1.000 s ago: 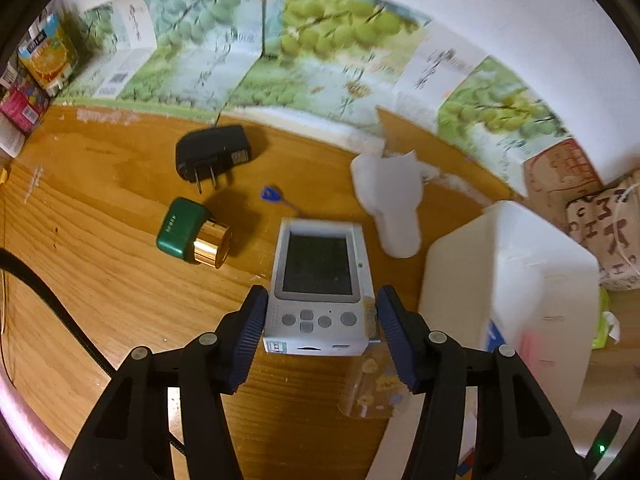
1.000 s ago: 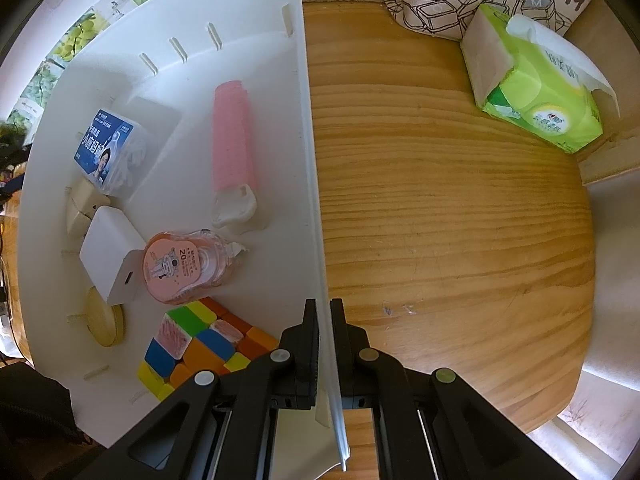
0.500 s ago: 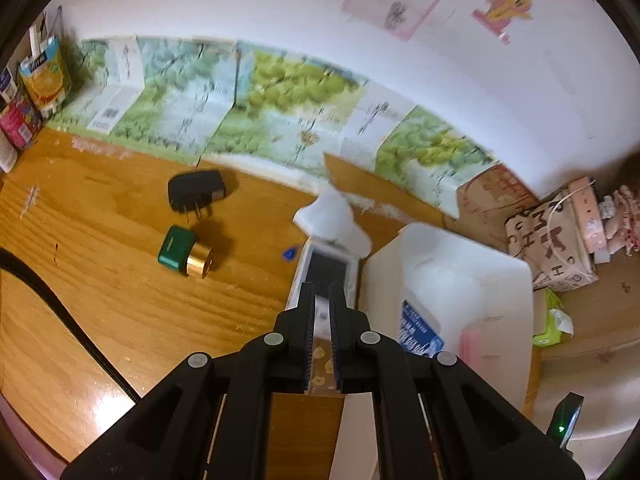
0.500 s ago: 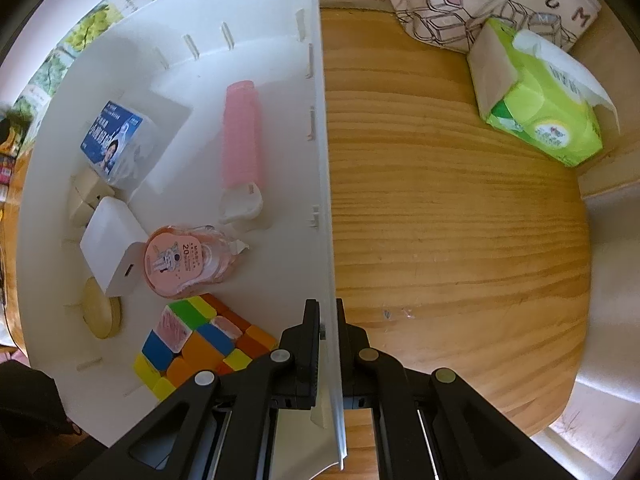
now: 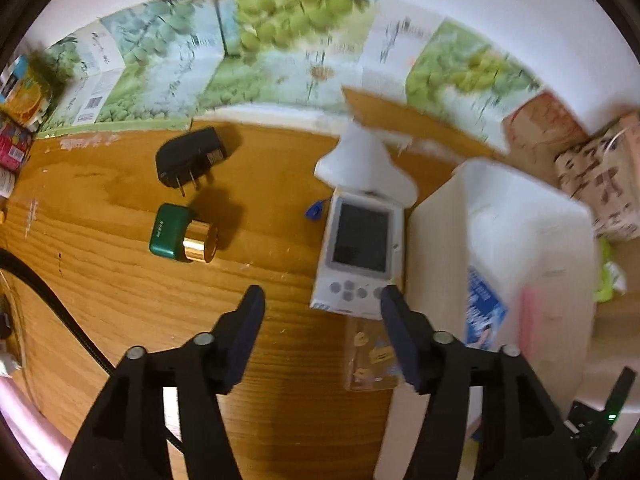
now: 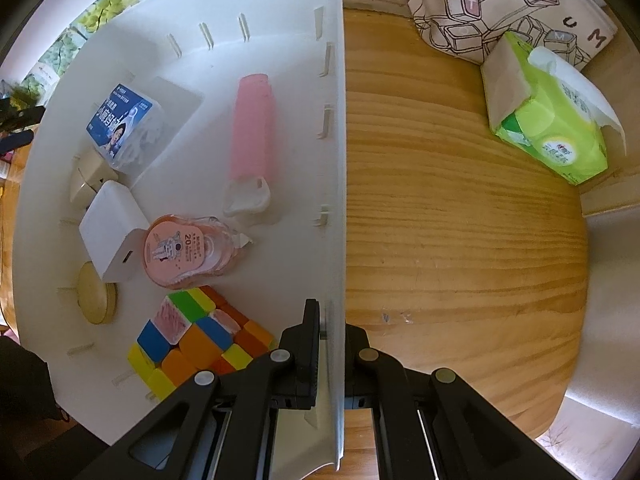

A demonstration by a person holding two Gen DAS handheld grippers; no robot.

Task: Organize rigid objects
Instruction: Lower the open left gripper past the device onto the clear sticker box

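Comparing with half a second back, I see my left gripper has just been opening: its jaws were pressed together then and now stand roughly half spread, with bare wooden table between them and nothing held. The handheld game console lies just beyond the right-hand fingertip, close to it; I cannot tell whether the two touch. A second ago that console sat squarely between the open jaws; now it is off to the right of the gap.

The console lies flat, screen up, its long axis running away from the camera, buttons at the near end and the far end tucked under a white crumpled piece. Its right edge is just beside the white storage box.

The green and gold cylinder lies on its side to the left, gold end toward the console, with the black plug adapter beyond it.

My right gripper is clamped on the white box's side wall, as before.
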